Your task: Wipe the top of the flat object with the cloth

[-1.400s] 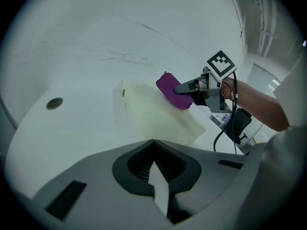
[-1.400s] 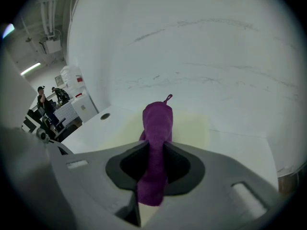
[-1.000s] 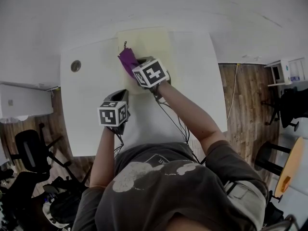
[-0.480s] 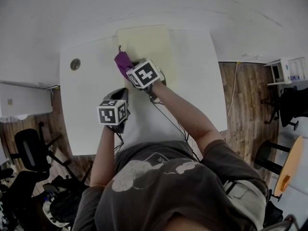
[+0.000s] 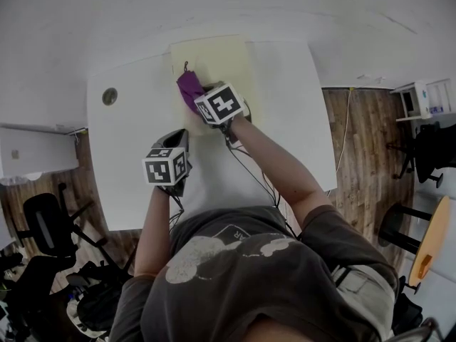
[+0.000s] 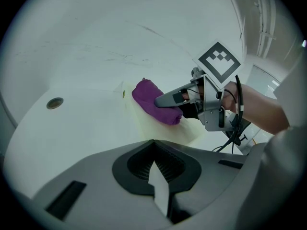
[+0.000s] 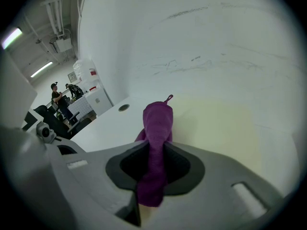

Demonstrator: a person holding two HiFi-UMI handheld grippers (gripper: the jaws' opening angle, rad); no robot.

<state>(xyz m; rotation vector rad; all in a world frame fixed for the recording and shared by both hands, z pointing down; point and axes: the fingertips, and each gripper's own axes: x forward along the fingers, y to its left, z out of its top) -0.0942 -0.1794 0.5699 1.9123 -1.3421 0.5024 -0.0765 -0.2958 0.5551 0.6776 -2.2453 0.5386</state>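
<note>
A pale yellow flat board (image 5: pixel 226 66) lies at the far middle of the white table (image 5: pixel 292 120). My right gripper (image 5: pixel 200 95) is shut on a purple cloth (image 5: pixel 189 88) and presses it onto the board's left part. In the right gripper view the cloth (image 7: pixel 157 121) runs out from between the jaws of the right gripper (image 7: pixel 153 176) onto the board (image 7: pixel 220 128). The left gripper (image 5: pixel 181 140) rests on the table just in front of the board, shut and holding nothing. The left gripper view, from the left gripper (image 6: pixel 158 188), shows the cloth (image 6: pixel 149 102) pinned on the board (image 6: pixel 165 131).
A round cable hole (image 5: pixel 109 96) sits in the table's far left corner. A white wall rises right behind the table. Black office chairs (image 5: pixel 50 226) and a white cabinet (image 5: pixel 32 152) stand on the wooden floor to the left. Cables (image 5: pixel 253 173) trail from the grippers.
The right gripper swept the cloth left toward the board's left edge, then back to the right. The left gripper has stayed where it was.
</note>
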